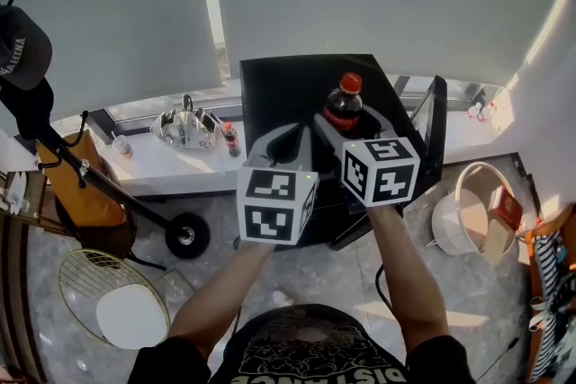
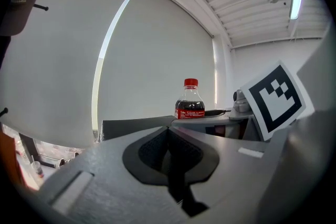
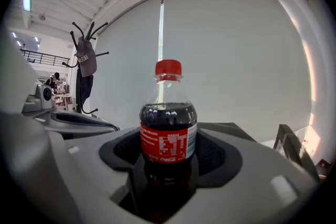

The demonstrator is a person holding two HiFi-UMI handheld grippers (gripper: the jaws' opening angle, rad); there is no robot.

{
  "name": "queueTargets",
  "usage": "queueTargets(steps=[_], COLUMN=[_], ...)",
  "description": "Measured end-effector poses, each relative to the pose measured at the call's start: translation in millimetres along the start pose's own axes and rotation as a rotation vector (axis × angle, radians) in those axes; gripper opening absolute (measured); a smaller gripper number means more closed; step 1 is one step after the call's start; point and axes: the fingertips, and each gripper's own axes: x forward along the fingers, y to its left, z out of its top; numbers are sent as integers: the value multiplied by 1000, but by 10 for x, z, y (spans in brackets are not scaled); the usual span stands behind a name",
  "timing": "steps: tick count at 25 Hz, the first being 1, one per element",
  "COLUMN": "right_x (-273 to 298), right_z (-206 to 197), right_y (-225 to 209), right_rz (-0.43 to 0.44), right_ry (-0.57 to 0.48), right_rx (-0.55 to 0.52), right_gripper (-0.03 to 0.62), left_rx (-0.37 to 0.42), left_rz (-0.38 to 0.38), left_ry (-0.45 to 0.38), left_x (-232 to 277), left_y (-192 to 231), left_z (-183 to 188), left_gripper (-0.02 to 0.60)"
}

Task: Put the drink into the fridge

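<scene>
A cola bottle (image 1: 344, 108) with a red cap and red label stands upright on top of the black fridge (image 1: 274, 90). My right gripper (image 1: 353, 125) has a jaw on each side of the bottle (image 3: 168, 128). The jaws stand wide, with a gap showing at both sides of the bottle, so this gripper (image 3: 168, 160) is open. My left gripper (image 1: 300, 136) hovers just left of it over the fridge top with its jaws shut on nothing. In the left gripper view the bottle (image 2: 189, 102) is ahead and slightly right of the shut jaws (image 2: 169, 132).
A black panel (image 1: 436, 117), apparently the fridge door, juts out at the fridge's right. A coat stand (image 1: 63, 153) with a cap stands at the left, above a wire chair (image 1: 117, 301). A metal item (image 1: 184, 129) lies on the window ledge. A white bucket (image 1: 472, 211) sits at the right.
</scene>
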Motion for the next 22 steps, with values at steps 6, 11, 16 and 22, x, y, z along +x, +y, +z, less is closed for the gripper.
queueTargets(steps=[6,11,16,22], right_x=[-81,-226,-396,-576], right_z=[15,53,43,21], right_y=[9,6,0,-13], right_rz=[0,10,30,78], right_ry=[-25,-40,-57,-71], right_rx=[12,5,-2,-8], right_gripper=[307,307,307,307], left_rx=[-9,-13,-6,-10], left_rz=[-16,-14,3,45], left_ry=[9,11,9,14], left_x=[4,-28,-76,-149], left_y=[-38,-132,-251,-399], left_z=[-50,-72,-87,-159], left_gripper=[5,5,5,5])
